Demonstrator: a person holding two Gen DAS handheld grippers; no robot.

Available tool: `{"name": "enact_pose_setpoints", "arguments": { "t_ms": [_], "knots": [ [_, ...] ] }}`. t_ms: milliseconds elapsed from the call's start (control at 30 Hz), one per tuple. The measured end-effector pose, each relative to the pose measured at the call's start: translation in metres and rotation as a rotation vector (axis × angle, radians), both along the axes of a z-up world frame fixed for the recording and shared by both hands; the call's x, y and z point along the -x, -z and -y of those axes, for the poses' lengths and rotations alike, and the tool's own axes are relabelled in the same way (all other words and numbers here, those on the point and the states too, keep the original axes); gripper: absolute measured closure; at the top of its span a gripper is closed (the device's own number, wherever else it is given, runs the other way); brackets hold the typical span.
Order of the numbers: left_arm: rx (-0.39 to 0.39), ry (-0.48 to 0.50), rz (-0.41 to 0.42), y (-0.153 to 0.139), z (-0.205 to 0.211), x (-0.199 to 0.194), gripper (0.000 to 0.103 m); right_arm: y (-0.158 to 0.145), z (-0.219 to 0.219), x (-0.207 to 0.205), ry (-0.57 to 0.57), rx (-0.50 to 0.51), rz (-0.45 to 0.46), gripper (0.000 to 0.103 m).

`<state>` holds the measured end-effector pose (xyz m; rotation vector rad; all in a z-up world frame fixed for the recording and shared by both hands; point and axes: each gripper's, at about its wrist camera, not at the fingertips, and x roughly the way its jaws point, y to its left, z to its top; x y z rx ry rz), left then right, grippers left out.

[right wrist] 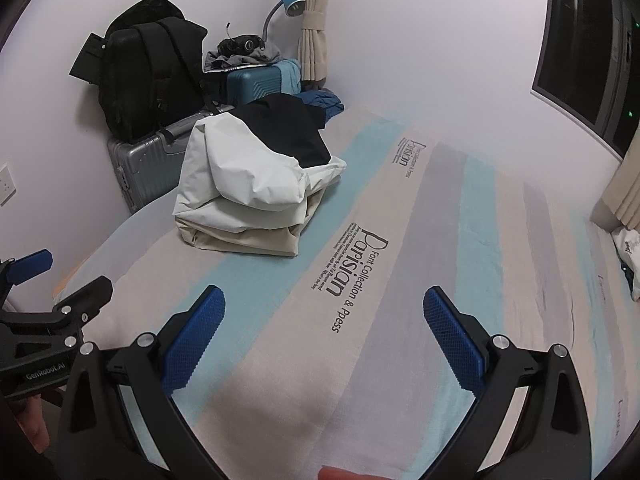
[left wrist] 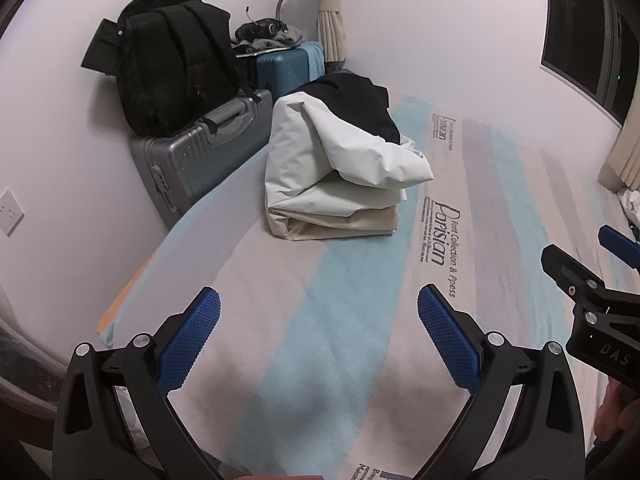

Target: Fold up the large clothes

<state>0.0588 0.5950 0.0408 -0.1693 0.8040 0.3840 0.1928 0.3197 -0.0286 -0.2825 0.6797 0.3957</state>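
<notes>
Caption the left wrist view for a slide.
Left gripper, jaws open, over a striped bedsheet, facing a pile of clothes.

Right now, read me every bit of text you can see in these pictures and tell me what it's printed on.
"Parisian" and "Font Collection & Ppess": bed sheet, largest print.
Small lines beside it: too small to read.
Farther print on the sheet: same logo, fine text blurred.
"GenRobot.AI": left gripper body.
"DAS": right gripper body.
Print at the sheet's near edge: cut off, unreadable.
</notes>
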Motion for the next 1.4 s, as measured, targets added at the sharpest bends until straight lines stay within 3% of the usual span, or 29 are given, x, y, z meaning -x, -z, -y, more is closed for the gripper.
{"name": "enact_pose_setpoints", "arguments": {
  "t_ms": [267,1100,1400],
  "knots": [
    [-0.001,-0.006,-0.022,0.0009,-0.0021,0.0020,0.006,-0.0022,-0.0038,0.0020,-0.005,0.017,0.016,0.007],
    [0.034,-0.025,0.020,-0.0015,-0.0064,0.0099,0.006,-0.0012,-0.0021,0.0070,-0.013,0.015,0.007,0.007],
    [0.058,0.006,0.005,-0.0017,-0.0049,0.0070,0.006,-0.0002,0.0005,0.0074,-0.009,0.011,0.002,0.007]
  ]
}}
